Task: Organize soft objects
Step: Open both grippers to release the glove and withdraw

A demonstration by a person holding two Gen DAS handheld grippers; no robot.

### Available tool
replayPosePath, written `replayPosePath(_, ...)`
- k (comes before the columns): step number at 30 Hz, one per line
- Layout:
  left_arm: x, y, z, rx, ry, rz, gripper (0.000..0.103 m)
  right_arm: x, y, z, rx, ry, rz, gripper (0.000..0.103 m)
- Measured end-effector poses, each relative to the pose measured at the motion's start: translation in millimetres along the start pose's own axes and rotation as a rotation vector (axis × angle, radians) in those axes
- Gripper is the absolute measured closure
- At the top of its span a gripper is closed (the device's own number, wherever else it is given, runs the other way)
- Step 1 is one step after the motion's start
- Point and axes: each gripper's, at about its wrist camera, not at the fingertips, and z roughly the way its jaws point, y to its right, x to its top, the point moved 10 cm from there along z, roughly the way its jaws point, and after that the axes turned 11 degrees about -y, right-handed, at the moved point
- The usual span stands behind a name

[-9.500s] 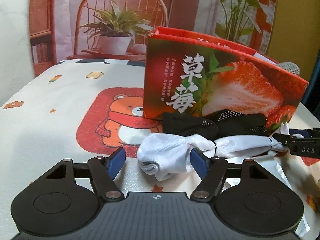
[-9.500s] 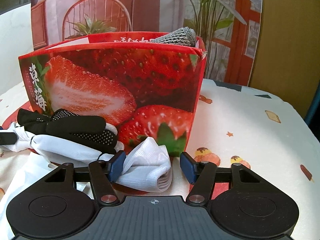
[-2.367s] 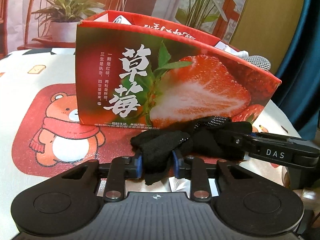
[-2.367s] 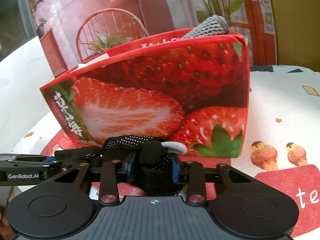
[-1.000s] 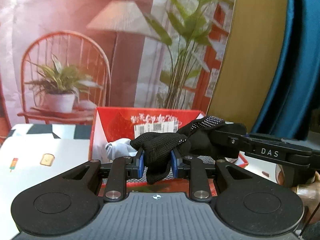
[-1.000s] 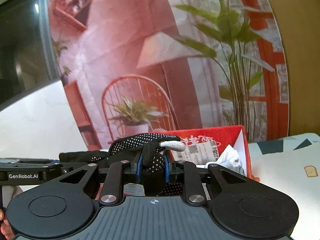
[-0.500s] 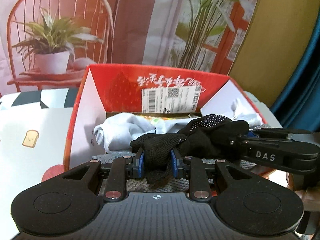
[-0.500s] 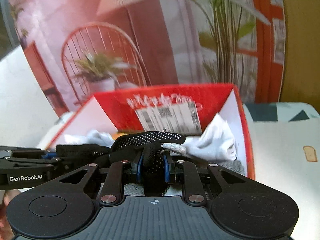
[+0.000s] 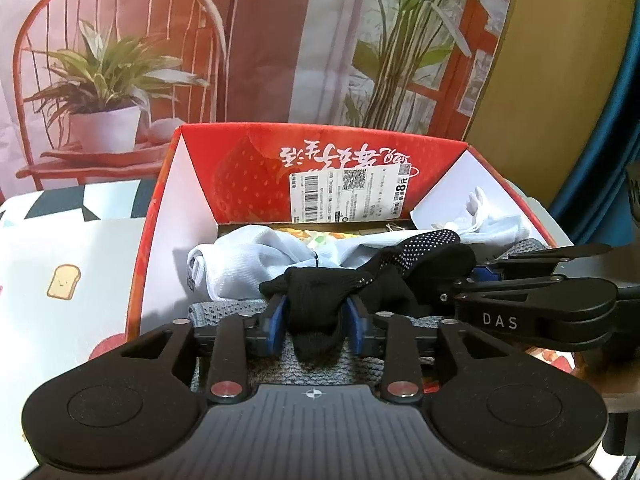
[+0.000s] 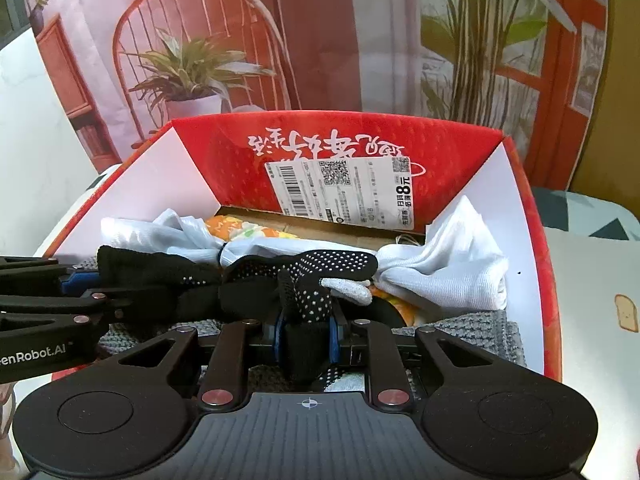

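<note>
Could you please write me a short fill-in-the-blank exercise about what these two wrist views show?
1. The black gloves are dotted with small ____ grip dots.
2. Both grippers hold the gloves over the open ____-printed box.
3. The right gripper is ____ on the gloves.
4. Already in the box lies a bundle of ____ socks, tied in the middle.

Missing words: white; strawberry; shut; white

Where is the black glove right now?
The black glove hangs over the open strawberry box, stretched between both tools, just above the white socks and grey knit cloth inside.
</note>
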Motion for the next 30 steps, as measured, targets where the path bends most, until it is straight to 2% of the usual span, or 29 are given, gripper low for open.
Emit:
replayPosePath(3, 1.1, 2.4, -6.0, 0.001, 0.016, 0.012, 0.047, -1.0, 0.2, -1.2, -0.004, 0.003, 0.005, 0.084)
replayPosePath(7, 2.0, 5.1, -18.8, 0.030, 0.046, 0.045, 0.031, -1.8, -0.2, -7.6, -0.015, 0.027, 0.011, 0.083)
replayPosePath(10, 1.7, 4.9, -31.8, 0.051, 0.079, 0.050, 0.023, -3.1, -2.0, -18.6, -0.015, 0.077, 0.013, 0.068)
replayPosePath(13, -0.2, 4.7, -46.4, 0.049, 0.127, 0.024, 0.015, -5.6, -0.1, -32.6, 0.027, 0.126, 0.046, 0.051)
replayPosePath(16, -5.4, 6.3, -59.2, 0.054, 0.154, 0.015, 0.013, -9.2, -1.3, -49.6, 0.042, 0.176, 0.056, 0.039)
replayPosePath(18, -11.6, 8.2, -68.0, 0.068, 0.165, 0.027, 0.013, -12.2, -3.9, -61.7, 0.038, 0.208, 0.044, 0.025)
replayPosePath(24, -49.7, 7.2, -95.8, 0.084, 0.183, 0.024, 0.012, -29.8, -7.1, -100.7, 0.086, 0.302, 0.024, 0.014)
replayPosePath(29, -90.5, 5.4, -108.8, 0.077, 0.175, -0.013, 0.012, -64.8, -12.0, -130.9, 0.099, 0.362, -0.021, 0.012)
replayPosePath(30, -99.9, 5.1, -110.4, 0.073, 0.176, -0.023, 0.012, -73.3, -12.2, -135.6, 0.093, 0.376, -0.034, 0.008)
